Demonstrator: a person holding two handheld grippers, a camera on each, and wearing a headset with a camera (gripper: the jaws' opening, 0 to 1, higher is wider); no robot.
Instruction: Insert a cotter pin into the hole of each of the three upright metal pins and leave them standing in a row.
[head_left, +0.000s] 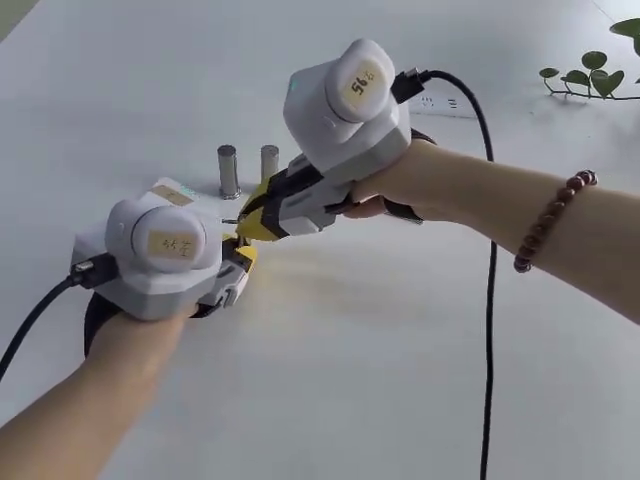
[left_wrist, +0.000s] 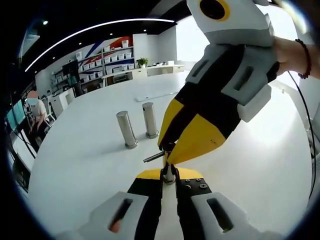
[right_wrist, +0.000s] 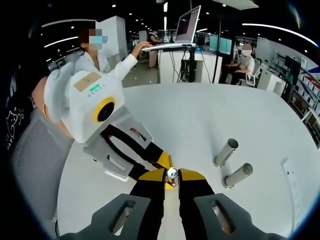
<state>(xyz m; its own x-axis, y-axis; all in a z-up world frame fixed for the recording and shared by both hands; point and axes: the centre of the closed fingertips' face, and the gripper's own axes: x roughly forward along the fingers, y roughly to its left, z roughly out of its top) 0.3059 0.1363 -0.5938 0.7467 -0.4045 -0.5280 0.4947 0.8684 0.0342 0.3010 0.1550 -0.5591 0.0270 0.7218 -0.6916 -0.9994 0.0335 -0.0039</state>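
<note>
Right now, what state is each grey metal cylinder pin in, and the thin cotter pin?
Darker grey metal cylinder: upright, free.
Paler metal cylinder: upright, free.
Third metal pin: clamped in left gripper.
Thin cotter pin: gripped by right gripper, at the third pin; insertion unclear.

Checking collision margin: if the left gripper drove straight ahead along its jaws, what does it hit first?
The right gripper: its yellow tips, pinching a thin rod, sit directly ahead of the left gripper, seemingly touching the metal piece it holds.
</note>
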